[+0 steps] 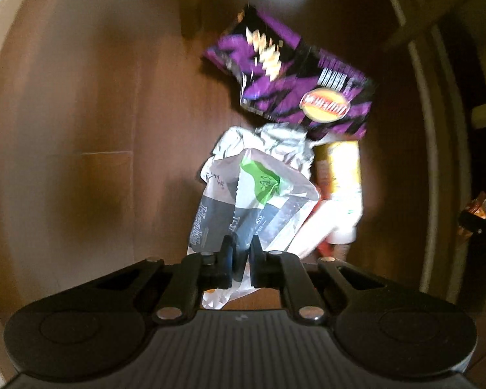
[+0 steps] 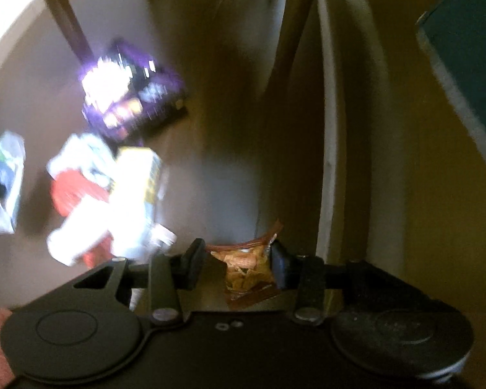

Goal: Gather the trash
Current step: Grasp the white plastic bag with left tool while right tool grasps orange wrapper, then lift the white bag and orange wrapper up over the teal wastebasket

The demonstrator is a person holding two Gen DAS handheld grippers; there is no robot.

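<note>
My left gripper (image 1: 241,253) is shut on a white, grey and green wrapper (image 1: 243,194) and holds it above the wooden floor. Below it lie a purple chip bag (image 1: 288,81), crumpled silver foil (image 1: 269,142) and a yellow packet (image 1: 340,165). In the right wrist view my right gripper (image 2: 235,259) has its jaws wide apart, with an orange-brown snack wrapper (image 2: 246,265) between them touching the right finger; I cannot tell if it is gripped. The blurred trash pile shows to its left: the purple bag (image 2: 129,97), the yellow packet (image 2: 136,175) and a red piece (image 2: 77,191).
A pale curved rim (image 1: 427,162) runs down the right of the left view. Dark chair or table legs (image 2: 295,32) stand beyond the pile. A teal panel (image 2: 466,48) is at the upper right. The wooden floor (image 1: 81,129) stretches left of the pile.
</note>
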